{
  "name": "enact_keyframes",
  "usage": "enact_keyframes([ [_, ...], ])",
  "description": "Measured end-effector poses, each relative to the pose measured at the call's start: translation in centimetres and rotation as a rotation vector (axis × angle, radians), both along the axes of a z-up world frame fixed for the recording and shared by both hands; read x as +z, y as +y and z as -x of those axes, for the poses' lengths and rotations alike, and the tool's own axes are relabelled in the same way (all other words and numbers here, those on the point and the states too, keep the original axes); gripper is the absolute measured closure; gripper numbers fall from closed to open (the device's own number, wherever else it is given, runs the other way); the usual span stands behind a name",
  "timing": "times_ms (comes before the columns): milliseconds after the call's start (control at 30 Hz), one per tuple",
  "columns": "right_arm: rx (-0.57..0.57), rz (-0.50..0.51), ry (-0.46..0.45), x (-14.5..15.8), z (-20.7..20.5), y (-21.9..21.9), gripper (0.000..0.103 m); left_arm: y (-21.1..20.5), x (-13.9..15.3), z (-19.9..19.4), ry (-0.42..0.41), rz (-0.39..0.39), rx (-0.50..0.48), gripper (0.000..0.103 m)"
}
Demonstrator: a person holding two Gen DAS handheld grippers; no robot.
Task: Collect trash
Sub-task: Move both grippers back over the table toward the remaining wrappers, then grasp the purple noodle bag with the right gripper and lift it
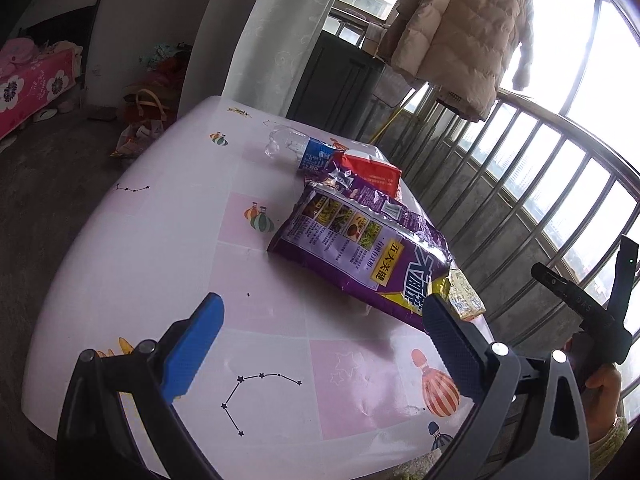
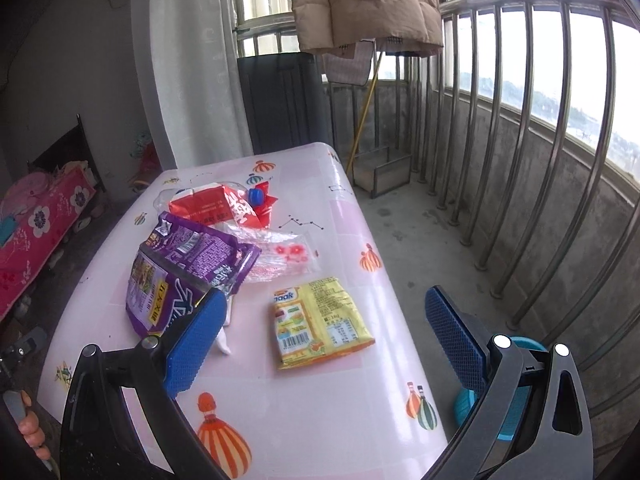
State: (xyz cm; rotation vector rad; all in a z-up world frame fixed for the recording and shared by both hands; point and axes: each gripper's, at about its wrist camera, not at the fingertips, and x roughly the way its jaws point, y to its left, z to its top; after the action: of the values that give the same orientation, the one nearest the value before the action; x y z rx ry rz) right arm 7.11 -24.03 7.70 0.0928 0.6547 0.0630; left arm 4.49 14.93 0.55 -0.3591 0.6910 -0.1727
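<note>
**Crinkled foil and plastic all over the worktop, nothing collected yet**

Glossy pink vinyl printed with balloons and star lines covers the worktop (image 2: 320,400), and every piece of litter in sight lies on it. By my reading the task is at its very start: neither tool holds anything.

The left gripper (image 1: 320,336) hovers with its jaws spread wide and empty over the near part of the worktop, and the purple snack bag (image 1: 360,248) lies just ahead of them. The right gripper (image 2: 326,336) is likewise wide open and empty; the yellow sachet (image 2: 320,324) lies flat between its blue textured pads (image 2: 192,348) in that view, though whether the pads are down at its level I cannot tell.

The purple bag is a large crumpled foil pouch, torn open at the top and puffed unevenly. Behind it lies a red-and-white packet (image 2: 218,206), creased and folded, with a clear squashed plastic bottle (image 1: 298,148) wearing a blue label, its blue cap (image 2: 256,196) showing past the red packet. A thin transparent wrapper (image 2: 280,258) with red flowers lies limp between the purple bag and the sachet. No bin is clearly identifiable, though something turquoise and rounded (image 2: 500,400) sits on the floor past the worktop's right edge.
</note>
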Motion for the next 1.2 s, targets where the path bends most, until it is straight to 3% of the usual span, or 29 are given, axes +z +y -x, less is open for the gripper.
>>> enact_keyframes([
  [433,0.090,-0.082,0.025,0.7,-0.8,2.4,0.008,1.4,-0.1,0.1,-0.040,0.031,-0.033,0.006],
  [1200,0.116,-0.162,0.067,0.3,-1.1,2.2,0.013,1.8,-0.4,-0.4,-0.030,0.023,-0.015,0.006],
])
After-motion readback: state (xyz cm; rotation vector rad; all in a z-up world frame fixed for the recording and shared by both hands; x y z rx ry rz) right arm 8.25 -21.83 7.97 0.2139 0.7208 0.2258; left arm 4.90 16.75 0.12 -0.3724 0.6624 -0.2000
